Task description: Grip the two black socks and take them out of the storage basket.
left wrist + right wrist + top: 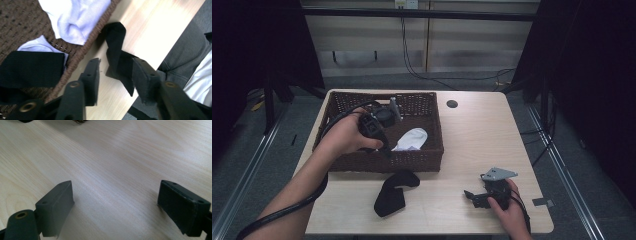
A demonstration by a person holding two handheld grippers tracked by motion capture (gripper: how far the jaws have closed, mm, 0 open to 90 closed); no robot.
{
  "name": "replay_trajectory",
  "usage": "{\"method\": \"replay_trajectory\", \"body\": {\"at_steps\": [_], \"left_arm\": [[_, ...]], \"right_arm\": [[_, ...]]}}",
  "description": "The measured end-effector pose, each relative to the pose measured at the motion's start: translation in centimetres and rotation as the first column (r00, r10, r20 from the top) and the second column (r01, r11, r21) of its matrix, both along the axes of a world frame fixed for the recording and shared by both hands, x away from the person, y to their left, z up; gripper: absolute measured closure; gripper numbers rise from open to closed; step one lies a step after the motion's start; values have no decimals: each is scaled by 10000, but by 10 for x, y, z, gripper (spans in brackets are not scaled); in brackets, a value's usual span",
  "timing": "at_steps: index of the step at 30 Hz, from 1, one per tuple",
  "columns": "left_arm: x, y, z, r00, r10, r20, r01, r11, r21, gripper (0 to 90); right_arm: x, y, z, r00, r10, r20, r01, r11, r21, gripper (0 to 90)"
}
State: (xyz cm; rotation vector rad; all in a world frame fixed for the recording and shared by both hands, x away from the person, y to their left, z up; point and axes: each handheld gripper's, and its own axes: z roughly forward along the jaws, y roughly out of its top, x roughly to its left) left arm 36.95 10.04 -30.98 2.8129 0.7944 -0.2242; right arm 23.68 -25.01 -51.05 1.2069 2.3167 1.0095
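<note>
A brown wicker basket stands on the left half of the pale wooden table. A white sock lies inside it. In front of the basket a black sock lies crumpled on the table. My left gripper hangs above the basket's front part, pointing down. In the left gripper view its jaws stand open with nothing between them; below are the white sock, a black sock in the basket, the rim and the black sock on the table. My right gripper rests low at the front right, open over bare wood.
A round cable hole sits near the table's far edge. Dark curtains flank the table and cables run across the floor behind it. The person's grey trouser leg shows past the table's near edge.
</note>
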Motion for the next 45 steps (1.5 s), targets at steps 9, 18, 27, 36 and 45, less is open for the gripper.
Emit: {"method": "replay_trajectory", "body": {"at_steps": [9, 18, 27, 36, 45], "left_arm": [[19, 14, 3, 9967, 697, 420, -687, 9973, -261, 441], [46, 46, -13, 9716, 2247, 746, -2215, 9739, -490, 327], [68, 78, -36, 9331, 3462, 970, -3442, 9382, -372, 309], [77, 92, -62, 9148, 3916, 993, -3922, 9198, -135, 301], [80, 106, -87, 8892, 4494, 860, -4499, 8930, -153, 294]], "right_arm": [[0, 0, 0, 10000, -13, -13, 13, 10000, 8, 123], [0, 0, 0, 10000, -5, -5, 5, 10000, 0, 123], [0, 0, 0, 10000, -10, -1, 10, 10000, -6, 123], [0, 0, 0, 10000, -8, 1, 8, 10000, -5, 123], [0, 0, 0, 10000, -19, -9, 19, 10000, 0, 123]]}}
